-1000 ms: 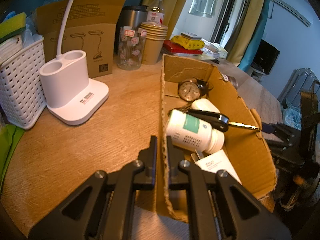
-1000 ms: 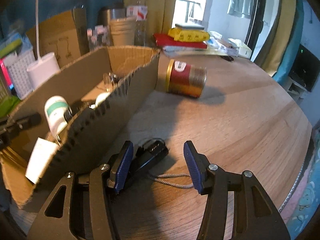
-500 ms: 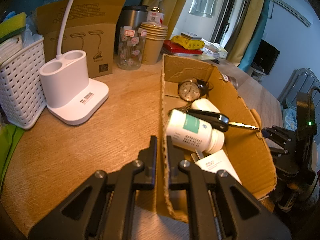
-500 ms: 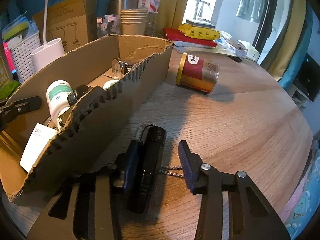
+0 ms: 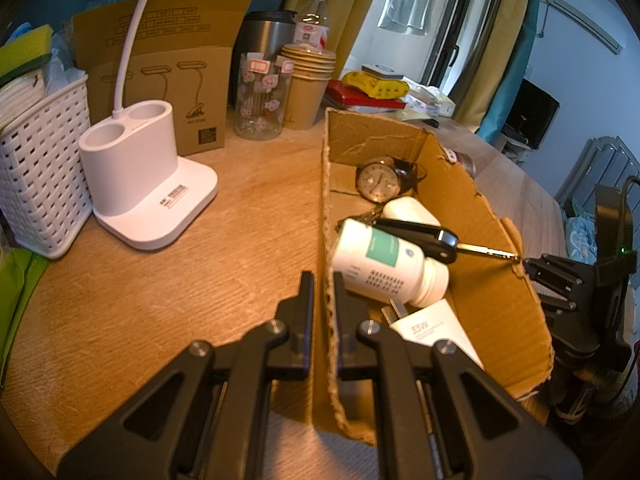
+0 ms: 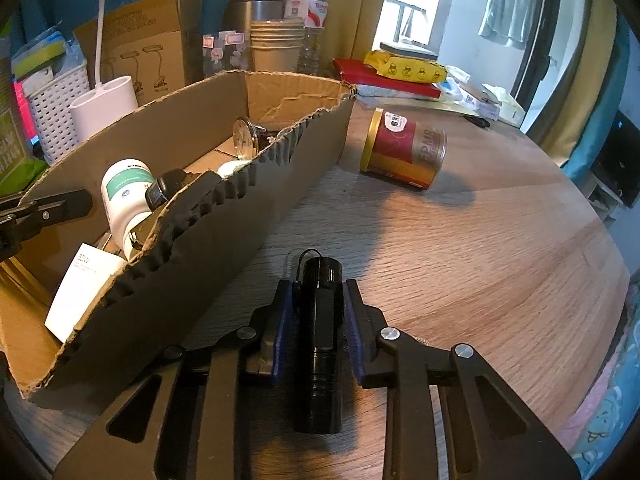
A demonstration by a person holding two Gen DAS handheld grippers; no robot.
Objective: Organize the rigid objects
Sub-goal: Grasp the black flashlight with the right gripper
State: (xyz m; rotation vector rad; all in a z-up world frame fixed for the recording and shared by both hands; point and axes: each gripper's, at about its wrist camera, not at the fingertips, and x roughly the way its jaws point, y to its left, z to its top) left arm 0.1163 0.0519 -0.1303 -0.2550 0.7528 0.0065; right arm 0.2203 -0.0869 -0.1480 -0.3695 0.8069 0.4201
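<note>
Right claw pinches black flashlight above bench. Left claw clamps cardboard box wall. Red can, lettered "FPMR", lies at 1 o'clock.

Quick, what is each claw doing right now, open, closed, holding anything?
Left gripper: shut on the box wall.
Right gripper: shut on the flashlight.

Black flashlight — beside cardboard box — between fingers.

Black flashlight, brown cardboard box, red-and-gold can, white-and-green bottle.
</note>
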